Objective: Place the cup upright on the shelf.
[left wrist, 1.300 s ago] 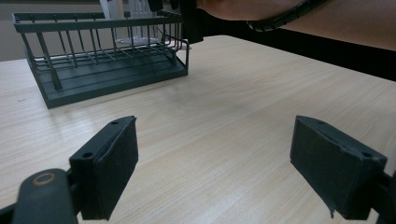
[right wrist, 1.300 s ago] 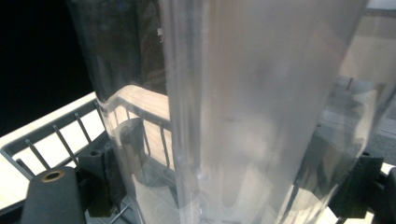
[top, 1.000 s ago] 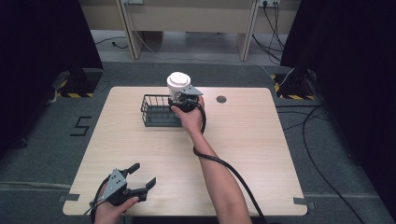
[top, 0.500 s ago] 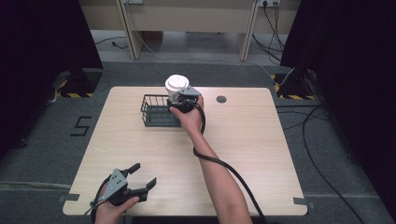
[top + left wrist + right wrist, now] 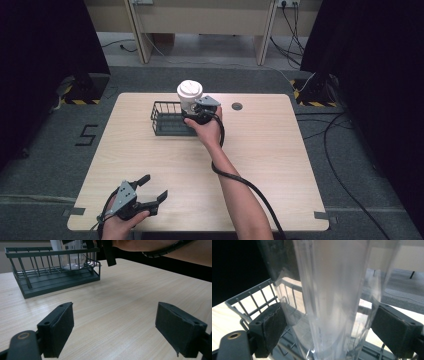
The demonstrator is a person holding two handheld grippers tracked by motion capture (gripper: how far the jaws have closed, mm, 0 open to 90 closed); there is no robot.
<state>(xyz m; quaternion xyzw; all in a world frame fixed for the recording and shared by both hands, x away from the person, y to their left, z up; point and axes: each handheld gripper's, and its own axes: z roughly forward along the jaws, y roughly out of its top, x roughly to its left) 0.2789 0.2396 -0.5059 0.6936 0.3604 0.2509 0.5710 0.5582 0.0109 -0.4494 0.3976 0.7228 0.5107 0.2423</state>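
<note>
Upright clear plastic cup [image 5: 190,98], white lid, standing in wire basket [image 5: 166,120].

- I see 1 light wooden table [image 5: 280,165] with rounded corners, standing on grey floor [image 5: 55,150].
- 1 dark wire basket [image 5: 167,120] sits directly on the table top, toward the far edge and left of centre; in the left gripper view it [image 5: 52,280] rests flat on its solid base.
- 1 small round dark disc [image 5: 237,106] lies in the table surface near the far edge, to the right of the basket and apart from it.
- I note tape pieces [image 5: 322,216] at the 2 near corners of the table.
- A "5" marking [image 5: 86,135] is on the floor to the table's left.
</note>
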